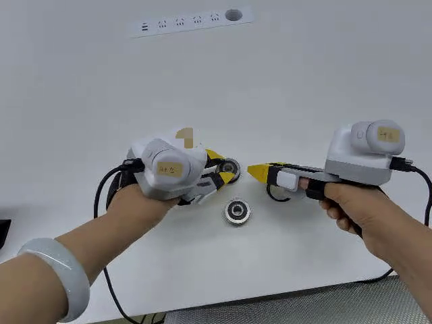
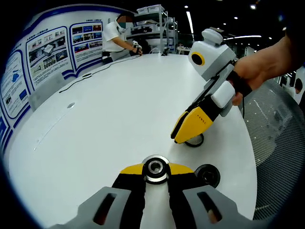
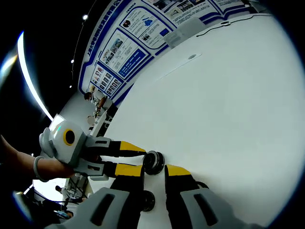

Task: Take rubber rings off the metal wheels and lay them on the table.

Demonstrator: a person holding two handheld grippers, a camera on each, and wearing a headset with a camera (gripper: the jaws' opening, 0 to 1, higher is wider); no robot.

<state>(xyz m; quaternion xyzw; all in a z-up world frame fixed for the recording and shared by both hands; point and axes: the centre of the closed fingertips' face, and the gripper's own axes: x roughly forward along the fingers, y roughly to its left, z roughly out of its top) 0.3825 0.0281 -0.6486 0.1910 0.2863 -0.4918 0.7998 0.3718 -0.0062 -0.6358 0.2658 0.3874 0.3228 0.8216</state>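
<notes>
My left gripper [image 2: 156,171] is shut on a small metal wheel [image 2: 156,168], pinched between its yellow tips; the same wheel [image 1: 229,169] shows in the head view just above the table. My right gripper [image 1: 259,173] points its yellow tips at that wheel from the right, a short gap away, with the jaws slightly apart and nothing between them. A thin black rubber ring [image 1: 277,193] sits just under the right gripper, and its arc [image 3: 203,183] shows outside one finger. I cannot tell whether it hangs on that finger. A second wheel [image 1: 237,211], with a black ring on it, lies on the table.
The white table [image 1: 202,88] stretches wide and bare behind the grippers. A white power strip [image 1: 192,21] lies at the far edge. Black cables [image 1: 101,202] trail from both grippers toward the near table edge. A person stands at a far bench [image 2: 116,33].
</notes>
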